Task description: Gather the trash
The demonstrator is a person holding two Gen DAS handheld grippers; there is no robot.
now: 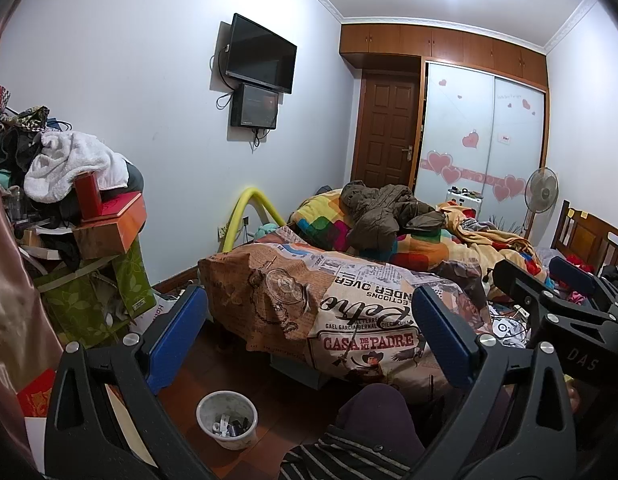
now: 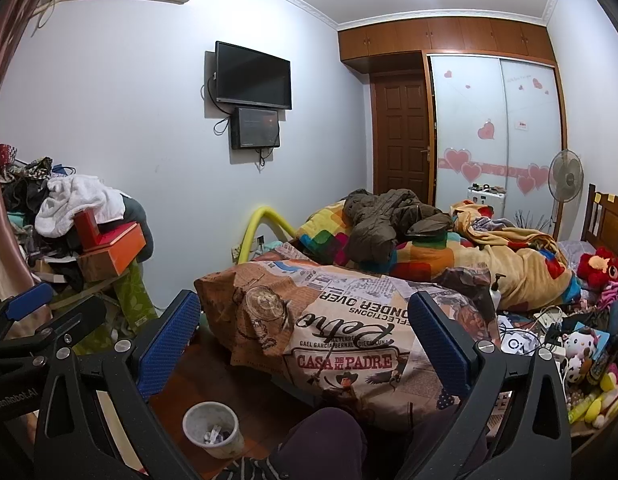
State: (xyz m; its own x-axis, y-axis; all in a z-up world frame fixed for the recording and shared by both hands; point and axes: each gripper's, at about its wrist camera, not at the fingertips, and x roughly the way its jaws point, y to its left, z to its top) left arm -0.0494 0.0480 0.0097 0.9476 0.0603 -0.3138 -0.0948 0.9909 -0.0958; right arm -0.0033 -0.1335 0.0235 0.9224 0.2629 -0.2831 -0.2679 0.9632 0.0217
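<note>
A small white trash bin point(image 1: 227, 419) stands on the wooden floor by the bed's foot, with a few scraps inside; it also shows in the right wrist view point(image 2: 213, 429). My left gripper point(image 1: 309, 336) is open and empty, held in the air above the floor, facing the bed. My right gripper point(image 2: 305, 340) is open and empty too, beside the left one. The right gripper shows at the right edge of the left wrist view point(image 1: 549, 280). The left gripper shows at the left edge of the right wrist view point(image 2: 45, 308). Small clutter and cables point(image 2: 541, 332) lie on the bed's right side.
A bed with a printed quilt point(image 1: 349, 304), a jacket point(image 1: 389, 212) and blankets fills the middle. A heap of clothes and boxes point(image 1: 77, 208) stands at the left. My knee point(image 1: 373, 412) is below. Door point(image 1: 385, 136), wardrobe and fan point(image 1: 541, 196) at the back.
</note>
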